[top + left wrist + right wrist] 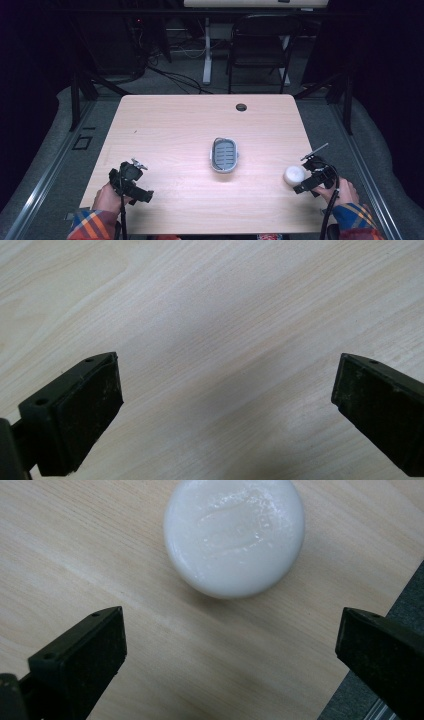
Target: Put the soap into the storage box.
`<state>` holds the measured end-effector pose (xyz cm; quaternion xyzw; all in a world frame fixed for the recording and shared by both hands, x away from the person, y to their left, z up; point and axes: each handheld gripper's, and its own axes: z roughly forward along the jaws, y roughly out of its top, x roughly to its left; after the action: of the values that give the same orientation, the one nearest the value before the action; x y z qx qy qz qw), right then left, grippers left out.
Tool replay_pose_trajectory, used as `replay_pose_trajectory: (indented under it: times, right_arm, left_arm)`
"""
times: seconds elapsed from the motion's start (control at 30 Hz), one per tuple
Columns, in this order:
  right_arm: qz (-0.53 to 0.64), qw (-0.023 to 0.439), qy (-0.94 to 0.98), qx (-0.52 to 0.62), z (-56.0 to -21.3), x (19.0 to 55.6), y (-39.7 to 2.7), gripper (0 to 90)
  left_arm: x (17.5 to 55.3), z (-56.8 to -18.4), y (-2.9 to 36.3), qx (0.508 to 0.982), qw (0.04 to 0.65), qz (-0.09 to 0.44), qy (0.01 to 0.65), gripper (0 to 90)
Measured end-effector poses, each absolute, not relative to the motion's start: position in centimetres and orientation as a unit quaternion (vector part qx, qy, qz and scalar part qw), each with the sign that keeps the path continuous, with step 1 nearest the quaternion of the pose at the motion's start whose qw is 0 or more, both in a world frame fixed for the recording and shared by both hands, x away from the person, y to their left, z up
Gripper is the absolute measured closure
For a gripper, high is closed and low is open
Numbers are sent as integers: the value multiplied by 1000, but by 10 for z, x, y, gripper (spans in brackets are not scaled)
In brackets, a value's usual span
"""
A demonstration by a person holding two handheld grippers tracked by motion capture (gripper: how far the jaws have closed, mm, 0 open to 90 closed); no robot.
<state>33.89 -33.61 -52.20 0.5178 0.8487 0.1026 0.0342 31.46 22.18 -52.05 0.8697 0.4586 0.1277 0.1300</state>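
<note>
The left hand-held gripper [227,405] is released over bare, pale wood-grain counter [175,125]; the right hand-held gripper [232,650] is also released, its jaws apart just short of a smooth, glossy white round puck [235,532] near the counter's right edge. Farther in, at centre, 1 grey oval basket [224,155] with a slotted floor holds nothing visible.

The table [175,130] has a pale wood-grain top, smooth and matt. At its centre a grey dish [224,154] looks like plastic with a ribbed floor. Toward 4 o'clock, the white round bar [234,535] looks waxy and faintly glossy, with fine surface marks. The right gripper [230,655] has matt black, scuffed jaws.
</note>
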Motion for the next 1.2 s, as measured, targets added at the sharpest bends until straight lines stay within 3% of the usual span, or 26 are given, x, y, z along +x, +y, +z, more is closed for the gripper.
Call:
replay_pose_trajectory:
  times: [1.2]
  right_arm:
    - [73, 65, 868, 486, -516, 347, -323, 0]
  left_arm:
    - [316, -521, 222, 871, 136, 118, 458, 0]
